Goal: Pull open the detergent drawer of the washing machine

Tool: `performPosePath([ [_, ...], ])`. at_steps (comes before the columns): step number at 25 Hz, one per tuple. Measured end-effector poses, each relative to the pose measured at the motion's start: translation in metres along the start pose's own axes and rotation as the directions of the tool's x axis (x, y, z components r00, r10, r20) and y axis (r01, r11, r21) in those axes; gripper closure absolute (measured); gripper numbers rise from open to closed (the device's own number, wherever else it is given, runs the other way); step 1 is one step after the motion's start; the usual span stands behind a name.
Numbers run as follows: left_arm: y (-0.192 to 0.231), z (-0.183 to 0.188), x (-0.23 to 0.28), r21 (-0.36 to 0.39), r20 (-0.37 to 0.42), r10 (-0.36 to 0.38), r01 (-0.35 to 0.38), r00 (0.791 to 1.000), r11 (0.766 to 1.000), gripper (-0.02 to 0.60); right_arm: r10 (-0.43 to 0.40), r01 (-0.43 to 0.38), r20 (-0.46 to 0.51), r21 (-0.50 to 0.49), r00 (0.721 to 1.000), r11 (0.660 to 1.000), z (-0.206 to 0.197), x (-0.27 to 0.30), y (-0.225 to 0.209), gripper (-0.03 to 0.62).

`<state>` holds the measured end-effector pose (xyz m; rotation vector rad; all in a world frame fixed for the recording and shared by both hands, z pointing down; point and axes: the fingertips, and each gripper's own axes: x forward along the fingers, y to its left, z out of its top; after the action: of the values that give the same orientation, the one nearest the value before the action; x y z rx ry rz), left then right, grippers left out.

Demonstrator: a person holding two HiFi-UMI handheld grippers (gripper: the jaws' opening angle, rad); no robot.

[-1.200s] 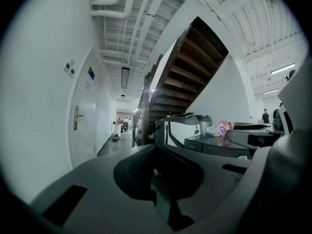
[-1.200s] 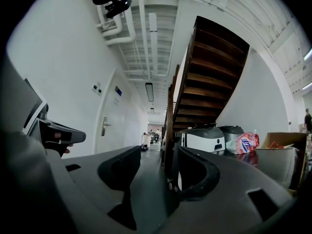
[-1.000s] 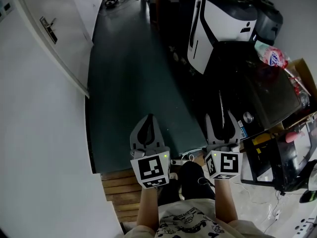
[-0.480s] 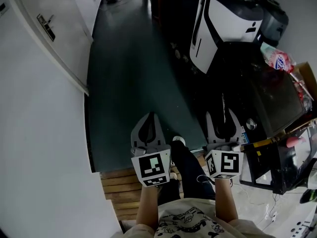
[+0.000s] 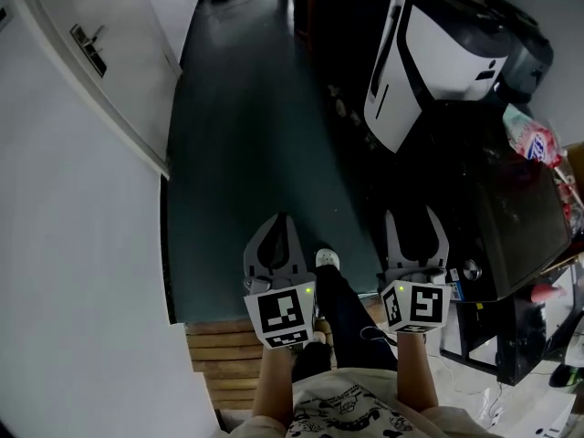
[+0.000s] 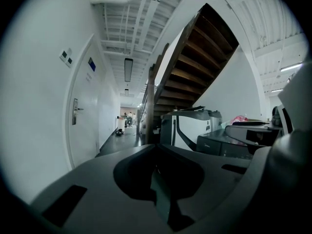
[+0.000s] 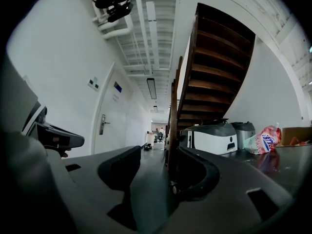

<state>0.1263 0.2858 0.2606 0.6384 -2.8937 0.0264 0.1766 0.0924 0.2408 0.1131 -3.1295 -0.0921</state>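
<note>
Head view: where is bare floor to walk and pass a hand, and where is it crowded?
Free: the dark green floor, between the white wall with its door on the left and the white machine on the right. Crowded: the right side, where the dark appliance carries a pink bag.

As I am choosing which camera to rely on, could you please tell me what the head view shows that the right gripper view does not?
Only the head view shows the person's forearms, a white shoe, the wooden slats underfoot and the left gripper, its jaws together. Only the right gripper view shows the underside of the staircase, the ceiling pipes and a ceiling light. Both show the right gripper with jaws apart and empty, the white door, the white-and-black machine and the pink bag.
</note>
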Motion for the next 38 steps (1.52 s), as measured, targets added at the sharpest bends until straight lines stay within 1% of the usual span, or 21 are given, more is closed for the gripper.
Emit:
performPosePath([
  [4,0.005,0.008,0.045,-0.005,-0.016,0.013,-0.013,1.0,1.0,0.568,0.0,0.0,-0.003,0.013,1.0,1.0,0.002,0.045,-0.016,0.358],
  [10,0.004,0.037,0.12,-0.003,-0.016,0.016,-0.016,1.0,1.0,0.568,0.005,-0.005,-0.003,0.022,1.0,1.0,0.012,0.121,-0.045,0.358],
  [16,0.007,0.072,0.204,0.013,-0.018,0.017,-0.017,1.0,1.0,0.568,-0.005,0.005,-0.011,0.048,1.0,0.999,0.023,0.205,-0.076,0.358],
  [23,0.007,0.118,0.296,0.031,-0.029,0.008,-0.007,1.0,1.0,0.568,-0.017,0.019,-0.022,0.061,1.0,0.998,0.047,0.293,-0.114,0.356],
  [27,0.002,0.139,0.328,0.032,-0.027,-0.002,0.003,1.0,0.999,0.568,-0.029,0.03,-0.023,0.06,0.999,0.998,0.061,0.322,-0.131,0.356],
  [33,-0.005,0.168,0.36,0.04,-0.024,-0.025,0.026,0.999,0.999,0.568,-0.04,0.041,-0.025,0.072,0.999,0.997,0.078,0.349,-0.147,0.356],
  [38,-0.007,0.189,0.383,0.059,-0.006,-0.046,0.046,0.999,0.997,0.568,-0.053,0.052,0.003,0.08,0.999,0.995,0.094,0.368,-0.154,0.356],
])
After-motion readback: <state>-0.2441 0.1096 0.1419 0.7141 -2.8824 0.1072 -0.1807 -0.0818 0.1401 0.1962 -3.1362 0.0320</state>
